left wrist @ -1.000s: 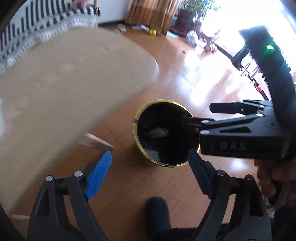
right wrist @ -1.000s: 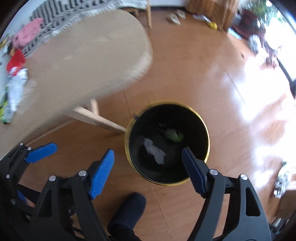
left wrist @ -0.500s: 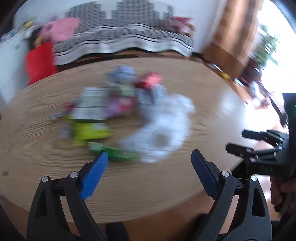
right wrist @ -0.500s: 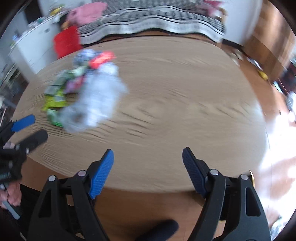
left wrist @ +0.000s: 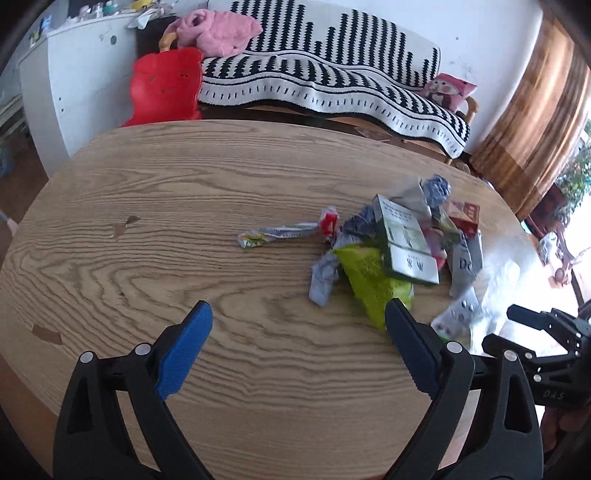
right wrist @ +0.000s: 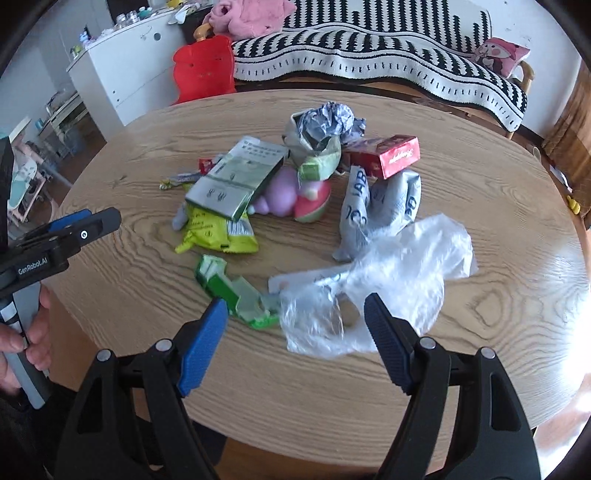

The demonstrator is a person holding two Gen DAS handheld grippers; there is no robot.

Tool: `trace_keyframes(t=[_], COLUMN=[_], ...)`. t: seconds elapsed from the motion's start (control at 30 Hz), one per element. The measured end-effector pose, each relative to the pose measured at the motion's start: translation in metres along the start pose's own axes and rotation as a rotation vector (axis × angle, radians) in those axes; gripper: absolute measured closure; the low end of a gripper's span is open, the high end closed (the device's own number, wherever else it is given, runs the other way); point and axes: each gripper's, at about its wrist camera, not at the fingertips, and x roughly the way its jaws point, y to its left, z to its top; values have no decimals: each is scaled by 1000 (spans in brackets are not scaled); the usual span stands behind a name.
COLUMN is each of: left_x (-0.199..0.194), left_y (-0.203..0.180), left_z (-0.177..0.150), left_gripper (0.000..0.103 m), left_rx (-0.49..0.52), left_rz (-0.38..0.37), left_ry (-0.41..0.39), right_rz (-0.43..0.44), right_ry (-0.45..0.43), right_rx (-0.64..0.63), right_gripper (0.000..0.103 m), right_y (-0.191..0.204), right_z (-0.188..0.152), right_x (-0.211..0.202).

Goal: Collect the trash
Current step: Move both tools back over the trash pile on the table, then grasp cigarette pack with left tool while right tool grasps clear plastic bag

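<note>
A pile of trash lies on the oval wooden table [right wrist: 480, 184]: a clear plastic bag [right wrist: 391, 280], a green carton [right wrist: 236, 291], a yellow-green snack bag [right wrist: 214, 232], a grey-green box [right wrist: 236, 177], a red box [right wrist: 388, 157], grey pouches [right wrist: 376, 206] and crumpled foil [right wrist: 328, 122]. My right gripper [right wrist: 295, 347] is open and empty, just in front of the plastic bag. My left gripper [left wrist: 299, 350] is open and empty over bare table [left wrist: 147, 258], left of the snack bag [left wrist: 373, 280] and the box [left wrist: 406, 240]. A thin wrapper [left wrist: 280, 232] lies apart.
A sofa with a black-and-white blanket [left wrist: 332, 81] stands behind the table, with a red cushion [left wrist: 166, 88] and pink cloth [left wrist: 214, 33]. A white cabinet [left wrist: 74, 74] is at the far left. The right gripper shows at the right edge [left wrist: 546, 354] of the left wrist view.
Both grippers have swung up from the black bin on the floor to the tabletop. The left view has shifted left, so the trash pile now sits to its right.
</note>
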Motion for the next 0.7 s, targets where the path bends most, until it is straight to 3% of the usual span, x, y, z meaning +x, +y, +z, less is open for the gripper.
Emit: trace_keyframes(t=[0.3, 0.4, 0.7], left_x=[29, 48, 83], left_y=[-69, -95, -108], left_z=[18, 22, 28], left_gripper=[10, 10, 10], left_rx=[151, 223, 258], left_rz=[-6, 36, 114], left_ry=[-13, -1, 36], right_rz=[-20, -24, -35], right_ry=[-17, -19, 0], right_rx=[39, 48, 36], right_gripper=[29, 29, 29], right_y=[-18, -25, -32], right_z=[2, 0, -6], right_x=[-1, -2, 4])
